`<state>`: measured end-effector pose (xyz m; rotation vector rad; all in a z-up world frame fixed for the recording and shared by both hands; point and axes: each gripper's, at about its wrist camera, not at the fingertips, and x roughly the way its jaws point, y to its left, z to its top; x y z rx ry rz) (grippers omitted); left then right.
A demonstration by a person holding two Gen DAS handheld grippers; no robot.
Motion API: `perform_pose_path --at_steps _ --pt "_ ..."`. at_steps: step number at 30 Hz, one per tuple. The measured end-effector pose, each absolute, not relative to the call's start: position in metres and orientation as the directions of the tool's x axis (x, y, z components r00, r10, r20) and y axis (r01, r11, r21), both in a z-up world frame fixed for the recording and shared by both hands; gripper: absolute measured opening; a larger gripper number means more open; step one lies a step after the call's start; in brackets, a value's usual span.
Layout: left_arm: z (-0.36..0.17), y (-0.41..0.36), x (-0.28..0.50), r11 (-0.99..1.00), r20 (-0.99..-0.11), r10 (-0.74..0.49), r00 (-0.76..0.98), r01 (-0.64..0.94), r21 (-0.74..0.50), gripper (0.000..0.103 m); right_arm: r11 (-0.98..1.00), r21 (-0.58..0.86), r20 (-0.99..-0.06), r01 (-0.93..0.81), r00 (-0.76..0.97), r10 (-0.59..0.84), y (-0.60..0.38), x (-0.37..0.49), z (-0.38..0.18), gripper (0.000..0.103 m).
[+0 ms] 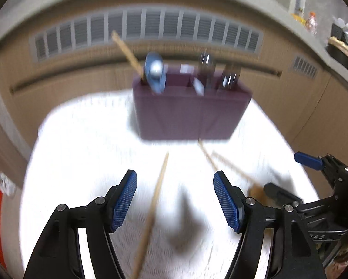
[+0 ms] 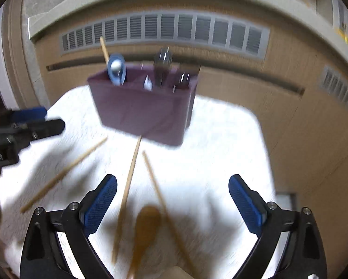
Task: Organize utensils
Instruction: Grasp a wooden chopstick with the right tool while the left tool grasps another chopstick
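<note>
Maroon organizer (image 1: 188, 109) on white-covered desk (image 1: 85, 139), both frames blurred.
Left tool (image 1: 175, 200) and right tool (image 2: 172, 205) gape, empty; three loose chopsticks (image 2: 129, 190) and wooden spoon (image 2: 146, 225) below.

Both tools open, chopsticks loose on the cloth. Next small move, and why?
Probably lower the left tool onto the chopstick lying between its open fingers and close. That stick is already lined up with it on the white cloth, and nothing is held. The right tool is also open, over two more sticks and a wooden spoon. The purple caddy stands just ahead.
</note>
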<state>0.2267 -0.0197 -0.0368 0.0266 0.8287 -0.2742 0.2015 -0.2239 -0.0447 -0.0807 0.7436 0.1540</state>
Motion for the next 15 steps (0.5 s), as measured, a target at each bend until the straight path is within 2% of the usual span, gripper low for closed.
perform_pose_path --at_steps 2,3,4,9,14,15 --pt "-0.05 -0.016 0.224 0.967 -0.751 -0.222 0.622 0.237 -0.09 0.069 0.983 0.002 -0.702 -0.182 0.7 0.131 -0.221 0.197 -0.057 0.08" --pt "-0.057 -0.013 0.222 0.97 -0.76 -0.215 0.614 0.228 -0.09 0.069 0.98 0.02 -0.718 -0.199 0.679 0.153 -0.219 0.195 -0.063 0.067" --pt "-0.062 -0.01 0.221 0.971 -0.766 -0.209 0.608 0.222 -0.089 0.069 0.976 0.04 -0.734 -0.214 0.657 0.174 -0.216 0.195 -0.069 0.059" --pt "-0.073 0.002 0.22 0.976 -0.784 -0.186 0.592 0.201 -0.08 0.069 0.966 0.082 -0.771 -0.246 0.598 0.218 -0.204 0.195 -0.087 0.039" --pt "-0.079 0.013 0.223 0.977 -0.793 -0.193 0.578 0.185 -0.104 0.065 0.956 0.061 -0.765 -0.286 0.602 0.229 -0.191 0.199 -0.081 0.029" --pt "-0.08 0.015 0.223 0.977 -0.793 -0.197 0.576 0.185 -0.108 0.063 0.952 0.062 -0.766 -0.301 0.597 0.238 -0.188 0.202 -0.079 0.024"
